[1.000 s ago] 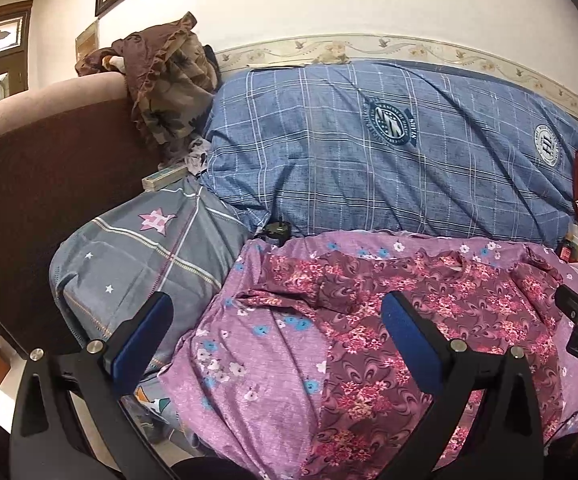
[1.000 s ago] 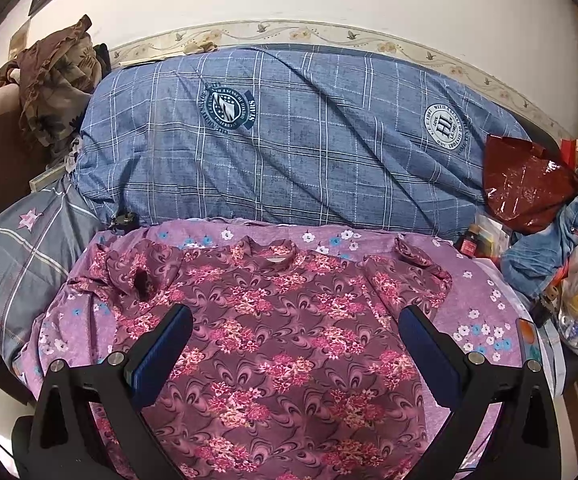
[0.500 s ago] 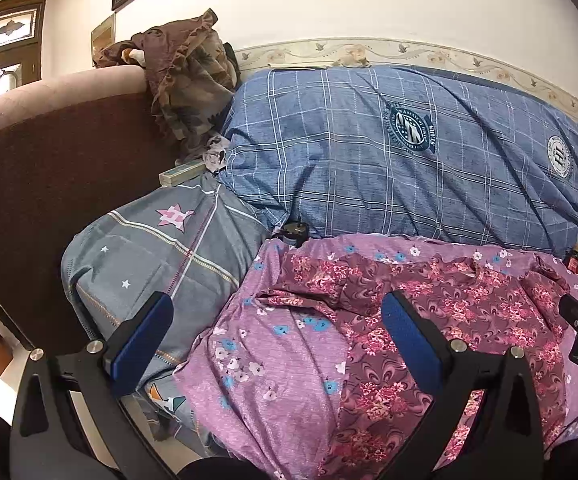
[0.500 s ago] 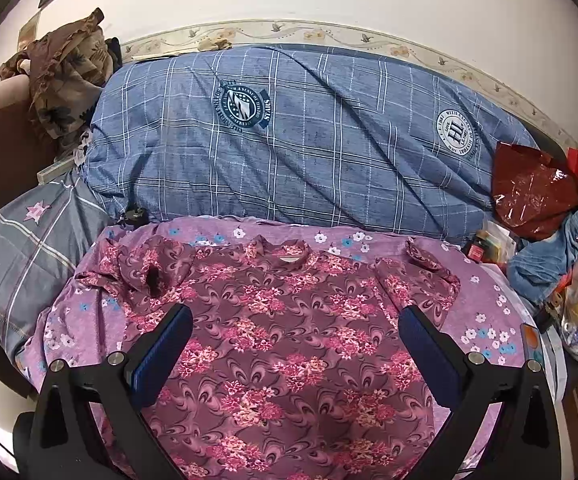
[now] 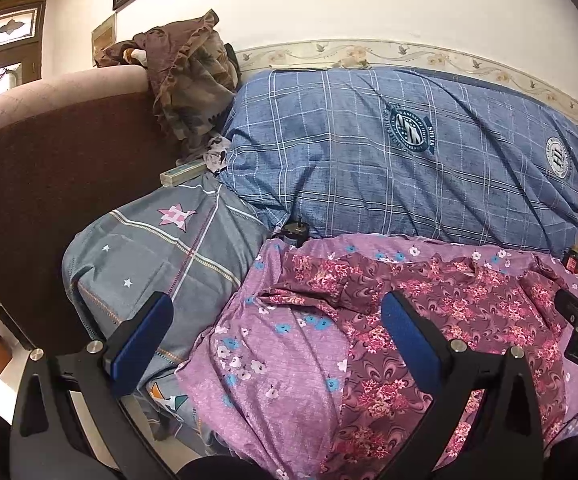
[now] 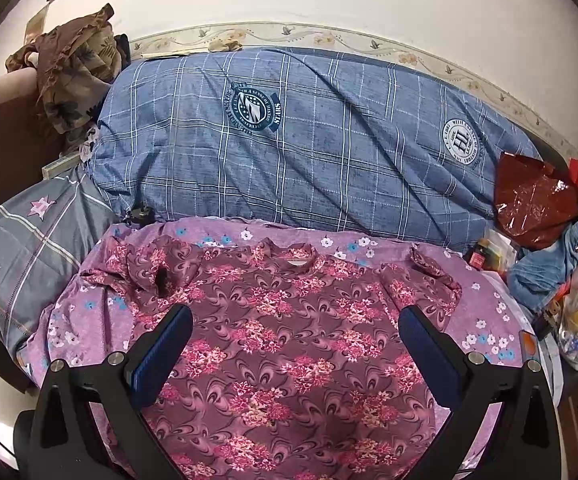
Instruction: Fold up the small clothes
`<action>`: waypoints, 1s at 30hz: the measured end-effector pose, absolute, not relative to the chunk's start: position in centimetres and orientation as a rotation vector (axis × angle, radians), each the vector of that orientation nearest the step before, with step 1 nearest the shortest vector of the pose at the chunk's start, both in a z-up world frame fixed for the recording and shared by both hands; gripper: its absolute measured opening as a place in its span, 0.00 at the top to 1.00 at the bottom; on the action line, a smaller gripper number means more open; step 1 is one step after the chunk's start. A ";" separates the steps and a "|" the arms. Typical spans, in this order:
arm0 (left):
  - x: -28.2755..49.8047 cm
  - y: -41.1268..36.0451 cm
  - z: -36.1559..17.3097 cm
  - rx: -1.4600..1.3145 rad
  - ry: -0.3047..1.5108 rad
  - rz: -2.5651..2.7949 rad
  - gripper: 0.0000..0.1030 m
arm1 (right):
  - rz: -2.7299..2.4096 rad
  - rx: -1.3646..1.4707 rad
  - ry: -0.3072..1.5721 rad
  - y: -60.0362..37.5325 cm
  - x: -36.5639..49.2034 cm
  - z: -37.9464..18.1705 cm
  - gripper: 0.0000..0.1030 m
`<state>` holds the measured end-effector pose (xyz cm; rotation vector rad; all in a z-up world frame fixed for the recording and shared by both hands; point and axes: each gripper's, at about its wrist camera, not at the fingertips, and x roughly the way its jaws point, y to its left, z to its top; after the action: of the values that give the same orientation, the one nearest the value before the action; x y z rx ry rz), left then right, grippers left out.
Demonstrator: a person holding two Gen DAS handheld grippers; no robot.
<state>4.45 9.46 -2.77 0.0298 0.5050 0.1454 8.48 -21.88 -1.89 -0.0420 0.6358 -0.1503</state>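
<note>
Hovering over the floral shirt, we are keeping both the left gripper and right gripper spread, empty. We are seeing its crumpled left sleeve lying nearer the left one.

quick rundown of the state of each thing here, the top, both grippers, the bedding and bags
floral top: spread flat, not yet folded, one sleeve bunched
left gripper: open, holding nothing
right gripper: open, above the top
purple sheet: spread under the top, wrinkled
blue checked quilt: rolled along the wall
red plastic bag: crumpled
brown cloth: heaped on the headboard
</note>
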 end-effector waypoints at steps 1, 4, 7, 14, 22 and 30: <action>4.5 9.2 -2.8 0.034 0.508 0.140 0.00 | -0.155 -0.047 0.632 -21.8 8.4 -1.8 0.00; 4.5 8.5 -2.8 0.052 0.513 0.130 0.00 | -0.172 -0.065 0.615 -21.6 7.9 -1.1 0.00; 4.4 7.9 -2.7 0.060 0.512 0.121 0.00 | -0.174 -0.066 0.606 -21.7 7.7 -0.6 0.00; 4.0 6.7 -2.3 0.079 0.504 0.109 0.00 | -0.172 -0.051 0.584 -22.5 7.0 0.3 0.00; 3.6 5.9 -1.7 0.093 0.492 0.097 0.00 | -0.172 -0.038 0.576 -22.9 6.6 0.5 0.00; 3.2 5.6 -1.6 0.101 0.487 0.096 0.00 | -0.157 -0.025 0.560 -23.0 6.0 0.9 0.00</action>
<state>3.22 5.60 -1.61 0.1013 0.4865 0.0965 5.95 -23.02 0.92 -0.0247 0.5604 -0.1566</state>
